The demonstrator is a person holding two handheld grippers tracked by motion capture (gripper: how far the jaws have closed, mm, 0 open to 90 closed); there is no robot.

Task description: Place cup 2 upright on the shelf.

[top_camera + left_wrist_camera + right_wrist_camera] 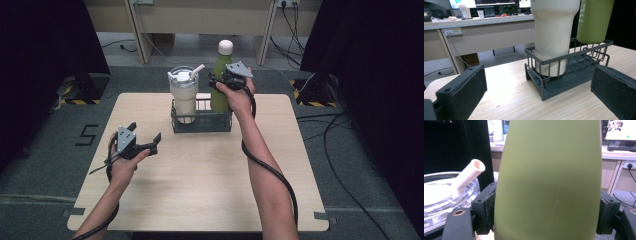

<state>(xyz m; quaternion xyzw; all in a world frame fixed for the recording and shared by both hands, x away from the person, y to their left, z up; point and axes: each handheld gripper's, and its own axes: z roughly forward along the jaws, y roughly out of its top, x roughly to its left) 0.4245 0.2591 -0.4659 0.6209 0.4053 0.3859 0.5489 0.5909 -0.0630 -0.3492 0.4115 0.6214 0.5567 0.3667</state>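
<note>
While the green bottle (219,85) stands upright in the right end of the dark wire basket (202,122) at the far middle of the table (200,185), the right gripper (226,80) clamps its upper body, a jaw pressed to each side in the right gripper view. Just left of it in the same basket stands a cream tumbler (183,97) with a straw (197,70). The left gripper (146,137) hovers over the table's left part, jaws wide apart, holding nothing.
</note>
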